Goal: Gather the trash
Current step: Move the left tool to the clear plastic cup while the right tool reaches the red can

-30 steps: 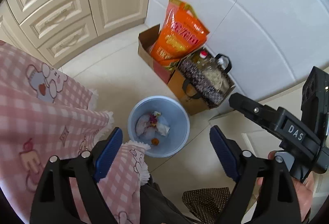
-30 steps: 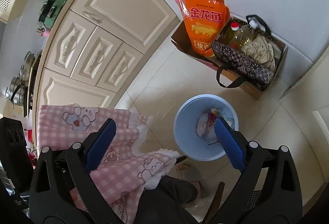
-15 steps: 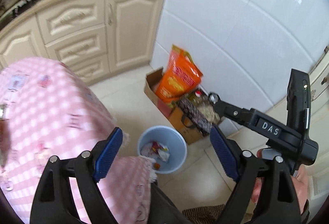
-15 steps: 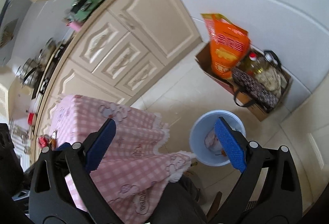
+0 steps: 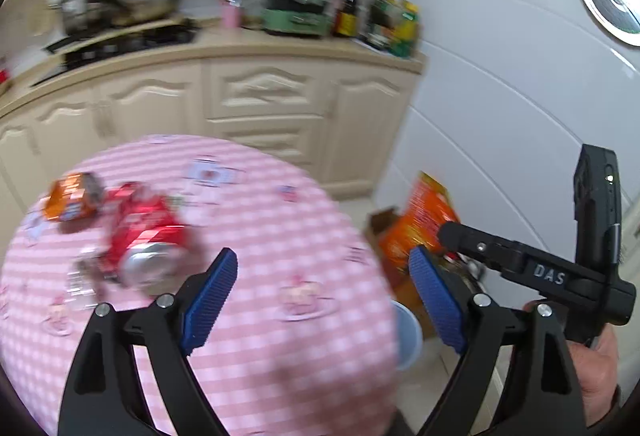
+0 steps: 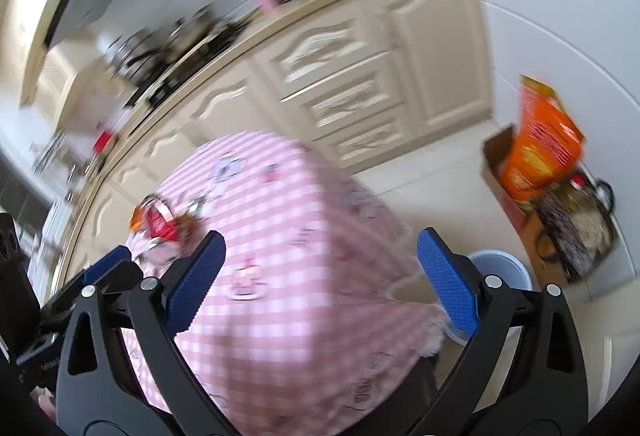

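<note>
On the pink checked table (image 5: 280,220) lie a crushed red can (image 5: 144,244), an orange crushed can (image 5: 70,200) and a scrap of clear wrapper (image 5: 80,280), all blurred. My left gripper (image 5: 322,268) hangs open above the cloth, to the right of the red can, with nothing between its blue pads (image 5: 208,292). The right gripper (image 5: 452,236) juts in from the right, held by a hand. In the right wrist view my right gripper (image 6: 320,252) is open and empty over the table (image 6: 304,220). The red can (image 6: 160,224) lies far left, and the blue bin (image 6: 500,268) stands on the floor to the right.
The bin's rim (image 5: 408,332) peeks out past the table edge. An orange bag (image 6: 540,148) in a cardboard box and a dark patterned bag (image 6: 572,232) stand by the white wall. Cream cabinets (image 5: 260,108) with a cluttered counter run behind the table.
Both grippers have risen and tilted up from over the bin on the floor to the tabletop. The cans on the cloth have come into view. Both stay open.
</note>
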A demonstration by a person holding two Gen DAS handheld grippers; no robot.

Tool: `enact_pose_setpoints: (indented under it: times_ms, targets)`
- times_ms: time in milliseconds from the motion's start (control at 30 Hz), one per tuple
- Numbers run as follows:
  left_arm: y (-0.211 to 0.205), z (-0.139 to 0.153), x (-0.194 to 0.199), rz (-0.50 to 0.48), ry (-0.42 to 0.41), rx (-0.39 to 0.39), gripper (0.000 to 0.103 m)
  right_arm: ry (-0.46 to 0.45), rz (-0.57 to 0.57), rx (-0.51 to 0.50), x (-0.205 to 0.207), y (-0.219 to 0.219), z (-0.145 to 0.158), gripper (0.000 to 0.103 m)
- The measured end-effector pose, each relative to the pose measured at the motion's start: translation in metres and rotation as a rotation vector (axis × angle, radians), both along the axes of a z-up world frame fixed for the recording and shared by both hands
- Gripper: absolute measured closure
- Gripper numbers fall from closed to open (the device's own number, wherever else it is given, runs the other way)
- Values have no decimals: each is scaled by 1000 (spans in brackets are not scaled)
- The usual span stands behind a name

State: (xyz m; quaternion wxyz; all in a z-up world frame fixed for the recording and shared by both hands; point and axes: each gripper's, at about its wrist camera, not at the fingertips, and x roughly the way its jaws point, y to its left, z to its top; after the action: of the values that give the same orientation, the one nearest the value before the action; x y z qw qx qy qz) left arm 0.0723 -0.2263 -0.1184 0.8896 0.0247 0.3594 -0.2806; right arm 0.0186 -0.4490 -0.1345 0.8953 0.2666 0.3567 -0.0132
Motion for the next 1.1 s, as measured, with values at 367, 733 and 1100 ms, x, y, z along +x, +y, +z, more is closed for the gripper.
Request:
enact_pose_setpoints:
  times_ms: [367, 733, 1100]
  targets:
    - [149, -23, 33, 363, 9, 26, 17, 8, 272, -60, 70, 108, 4, 8]
    - [185, -82, 90, 397, 160, 27, 17, 58, 376, -57, 117, 159, -16, 8]
    - [186, -103, 121, 383, 200, 36, 64, 111, 433, -63, 171, 185, -35, 14]
